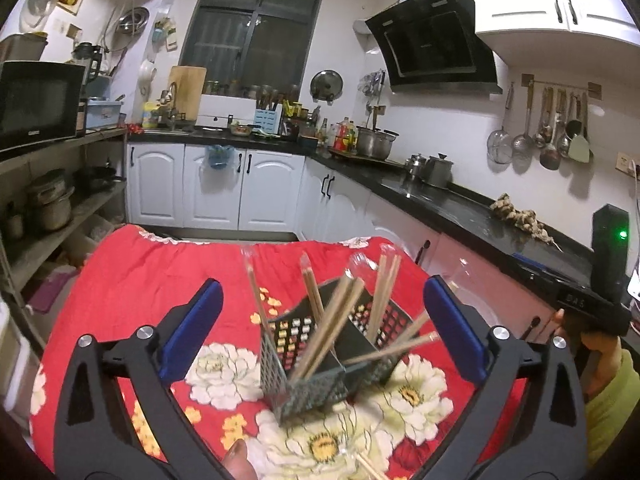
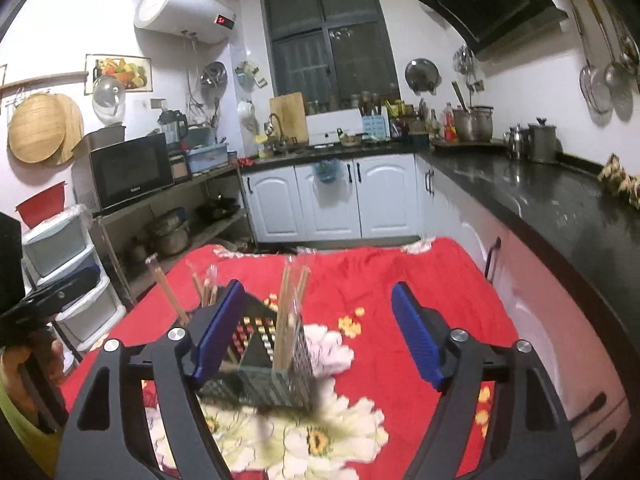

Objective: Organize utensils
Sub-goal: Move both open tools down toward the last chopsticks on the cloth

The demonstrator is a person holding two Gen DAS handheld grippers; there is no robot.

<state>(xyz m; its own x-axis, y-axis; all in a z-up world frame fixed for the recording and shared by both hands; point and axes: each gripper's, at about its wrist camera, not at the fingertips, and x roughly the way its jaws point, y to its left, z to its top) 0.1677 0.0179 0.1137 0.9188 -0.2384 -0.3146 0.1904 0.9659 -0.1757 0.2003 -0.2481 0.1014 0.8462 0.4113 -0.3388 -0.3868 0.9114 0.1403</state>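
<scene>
With both the left gripper (image 1: 322, 326) and right gripper (image 2: 318, 330) spread wide and empty, lower gently toward the perforated utensil caddy (image 1: 320, 360) standing mid-cloth on the red floral tablecloth (image 1: 140, 280), avoiding the leaning chopsticks (image 1: 340, 320) already inside.

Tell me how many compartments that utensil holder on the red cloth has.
2 show: one nearer the left gripper's camera in the utensil holder, one behind its divider. Chopsticks stand in both; more compartments may be hidden.
</scene>
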